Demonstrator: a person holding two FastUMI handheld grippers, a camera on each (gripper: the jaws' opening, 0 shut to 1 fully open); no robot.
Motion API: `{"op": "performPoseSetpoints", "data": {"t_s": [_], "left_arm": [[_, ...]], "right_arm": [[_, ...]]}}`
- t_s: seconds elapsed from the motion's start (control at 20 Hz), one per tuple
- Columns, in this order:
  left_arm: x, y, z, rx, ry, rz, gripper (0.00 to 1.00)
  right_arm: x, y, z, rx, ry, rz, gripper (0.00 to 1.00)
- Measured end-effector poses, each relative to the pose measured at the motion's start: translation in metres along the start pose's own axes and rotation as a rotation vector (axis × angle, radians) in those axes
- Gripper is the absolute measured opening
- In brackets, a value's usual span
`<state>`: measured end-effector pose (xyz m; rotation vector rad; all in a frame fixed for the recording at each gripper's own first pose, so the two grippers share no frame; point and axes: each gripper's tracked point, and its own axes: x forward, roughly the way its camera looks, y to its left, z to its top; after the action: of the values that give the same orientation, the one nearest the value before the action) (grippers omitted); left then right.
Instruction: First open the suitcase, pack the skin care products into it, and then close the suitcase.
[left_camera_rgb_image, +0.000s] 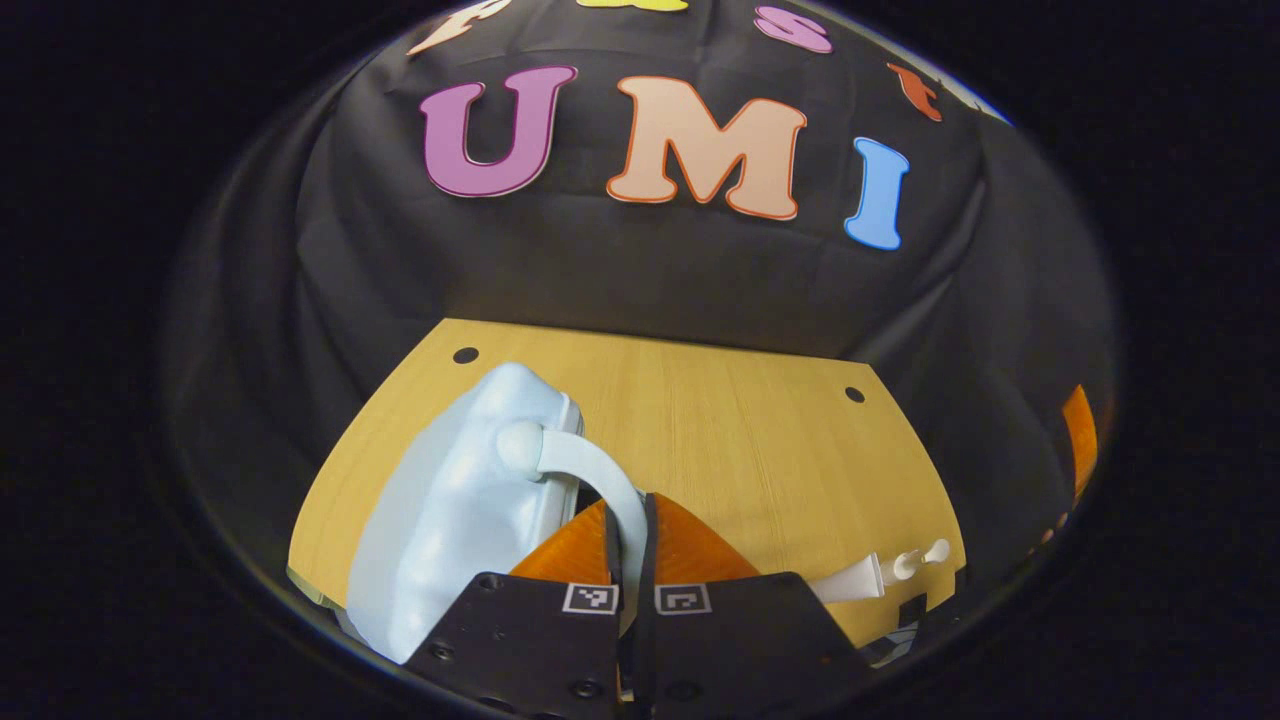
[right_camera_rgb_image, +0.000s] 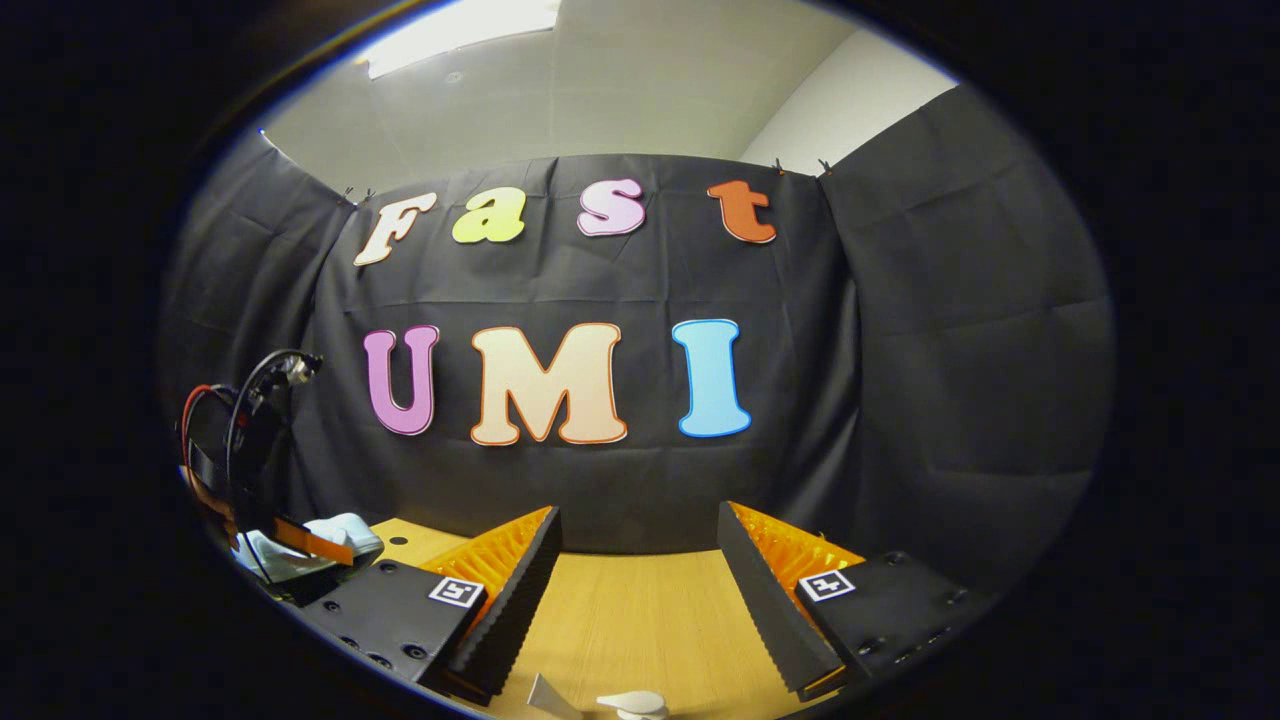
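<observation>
Pale wood forms the table; on its left part stands the light-blue suitcase, its white handle clamped between the left gripper fingers; the right gripper hovers with fingers spread wide apart; a small white pump bottle lies near the table's right edge.

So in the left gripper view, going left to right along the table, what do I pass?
Pale blue suitcase → its white handle, pinched between the shut left gripper fingers → bare wooden table → white pump bottle lying on its side near the right edge.
</observation>
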<state>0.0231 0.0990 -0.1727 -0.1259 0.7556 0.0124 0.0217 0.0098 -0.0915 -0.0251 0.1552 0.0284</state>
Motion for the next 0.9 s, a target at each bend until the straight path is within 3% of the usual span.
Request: {"op": "performPoseSetpoints", "data": {"t_s": [0.5,0.9], "left_arm": [[-0.028,0.085,0.043,-0.009,-0.082,0.036,0.00],[-0.040,0.176,0.062,-0.010,-0.122,0.118,0.00]], "right_arm": [[0.013,0.072,-0.011,0.016,0.014,0.054,0.98],[0.021,0.132,-0.011,0.032,0.002,0.058,0.98]]}}
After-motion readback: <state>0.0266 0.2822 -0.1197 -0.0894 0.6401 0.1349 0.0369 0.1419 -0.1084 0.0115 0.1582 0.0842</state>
